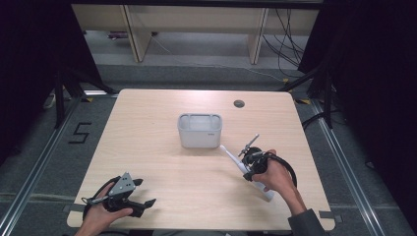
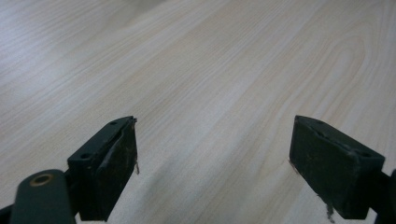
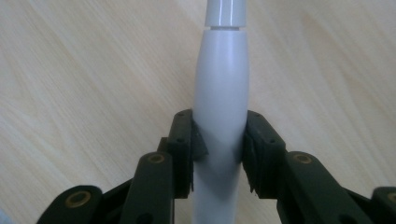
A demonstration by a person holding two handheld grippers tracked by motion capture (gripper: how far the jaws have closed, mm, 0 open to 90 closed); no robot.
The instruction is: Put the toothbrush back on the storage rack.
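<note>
Right gripper clamped on the white electric toothbrush at its thick handle, just in front of the grey bin. Likely light, rigid, slick plastic: best held mid-body, never the thin neck. Left gripper spread wide, empty, over bare table.

Bright even tabletop light, dark surroundings, soft shadows, slightly blurred close-ups
</note>
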